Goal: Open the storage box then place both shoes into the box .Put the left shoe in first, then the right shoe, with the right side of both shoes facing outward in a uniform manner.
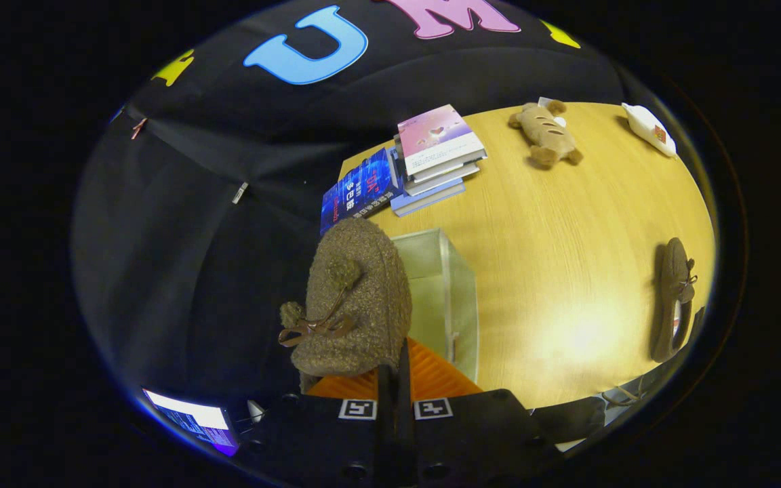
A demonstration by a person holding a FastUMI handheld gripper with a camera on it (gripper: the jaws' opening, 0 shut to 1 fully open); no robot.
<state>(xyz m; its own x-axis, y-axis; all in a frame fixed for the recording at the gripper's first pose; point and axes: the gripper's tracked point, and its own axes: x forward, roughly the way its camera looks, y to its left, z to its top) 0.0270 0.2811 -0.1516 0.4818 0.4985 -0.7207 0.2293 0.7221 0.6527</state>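
The gripper (394, 379) has its fingers pressed together on the rim of a fuzzy brown shoe (353, 308) — held up just ahead of them, over the near end of the clear box (455, 285). The other shoe (674, 298) lies on the table (553, 244), well right of the box. Books (431, 159) and a plush toy (545, 134) sit beyond the box.

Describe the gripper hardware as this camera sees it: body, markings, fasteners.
The gripper has a dark, blocky body. Two square black-and-white fiducial markers sit side by side on it, one per finger base. Round screw holes dot the front face. The two fingers are flat, thin plates standing close together.
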